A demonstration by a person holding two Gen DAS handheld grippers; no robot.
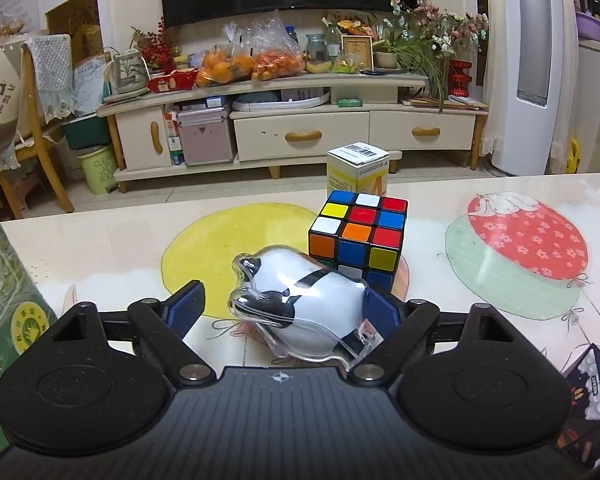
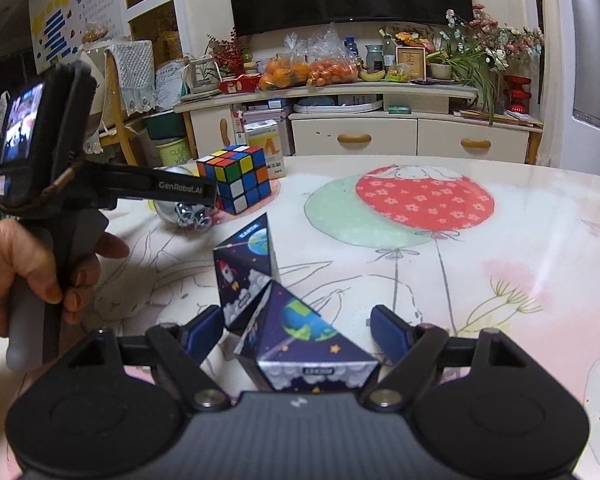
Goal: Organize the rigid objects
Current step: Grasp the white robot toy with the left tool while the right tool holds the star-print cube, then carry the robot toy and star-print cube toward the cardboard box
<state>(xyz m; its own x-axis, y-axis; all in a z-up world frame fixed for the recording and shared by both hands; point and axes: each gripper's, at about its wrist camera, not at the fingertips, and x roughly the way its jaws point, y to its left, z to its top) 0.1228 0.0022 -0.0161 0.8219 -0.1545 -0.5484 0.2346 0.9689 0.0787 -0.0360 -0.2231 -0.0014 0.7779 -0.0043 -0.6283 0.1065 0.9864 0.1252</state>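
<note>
My left gripper (image 1: 286, 304) is open around a clear plastic shell with a black-and-white panda figure (image 1: 300, 300); the shell touches the right finger and lies apart from the left one. A Rubik's cube (image 1: 358, 236) stands just beyond it, with a yellow-white box (image 1: 358, 172) behind. My right gripper (image 2: 300, 328) is open, its fingers on either side of a space-print folding puzzle (image 2: 276, 312) on the table. The right wrist view also shows the left gripper's body (image 2: 112, 188), the cube (image 2: 236, 178) and the shell (image 2: 180, 208).
A green carton (image 1: 4, 312) stands at the table's left edge. The puzzle shows at the lower right of the left wrist view (image 1: 588, 408). The table (image 2: 480, 280) has a balloon-print cover. A TV cabinet (image 1: 300, 128) and a chair (image 1: 40, 128) stand beyond it.
</note>
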